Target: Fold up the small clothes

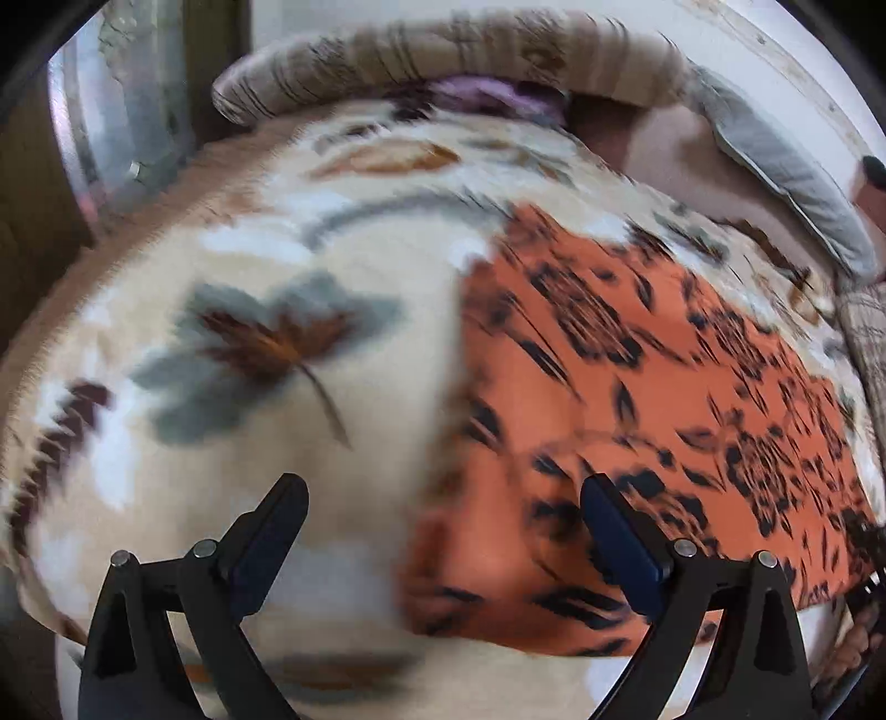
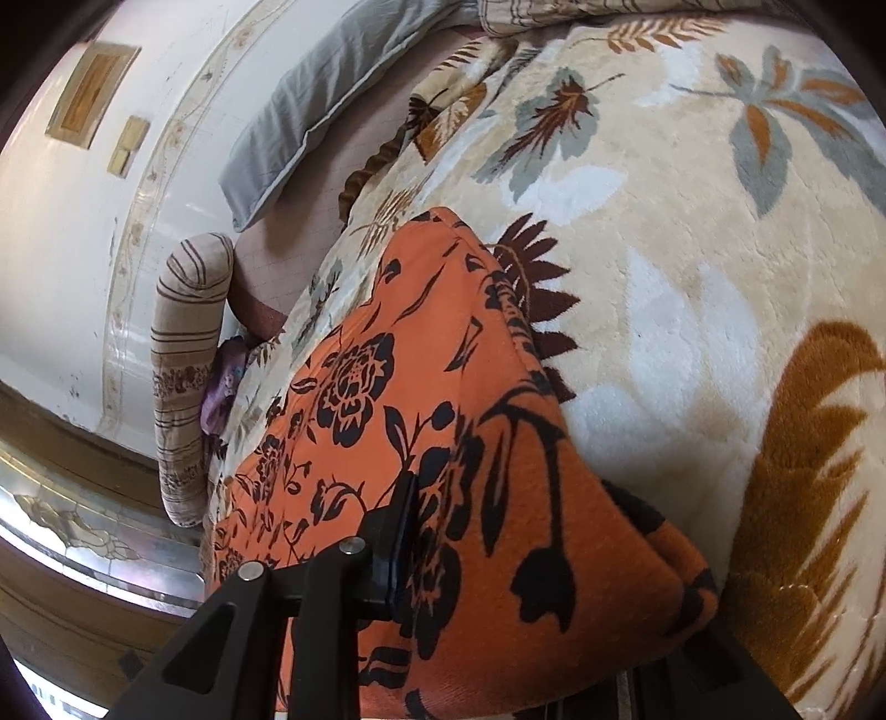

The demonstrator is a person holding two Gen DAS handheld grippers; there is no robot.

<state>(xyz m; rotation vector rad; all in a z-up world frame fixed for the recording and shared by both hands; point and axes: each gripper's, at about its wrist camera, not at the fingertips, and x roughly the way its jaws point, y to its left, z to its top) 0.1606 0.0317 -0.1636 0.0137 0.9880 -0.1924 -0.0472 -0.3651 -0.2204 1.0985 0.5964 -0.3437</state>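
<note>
An orange garment with a black flower print [image 1: 637, 360] lies spread on a cream leaf-patterned blanket [image 1: 332, 249]. The left wrist view is blurred. My left gripper [image 1: 443, 498] hovers over the garment's near left edge, jaws wide open with nothing between them. In the right wrist view a thick fold of the orange garment [image 2: 387, 360] is bunched between the jaws of my right gripper [image 2: 498, 543]. One finger [image 2: 398, 526] presses against the cloth; the other is hidden under the fold.
The blanket [image 2: 692, 277] covers a bed. A grey pillow [image 1: 786, 160] and a striped bolster [image 1: 443, 50] lie along its far edges, with a purple cloth [image 1: 487, 94] tucked beside the bolster. A glass panel [image 1: 111, 111] stands past the bed's left side.
</note>
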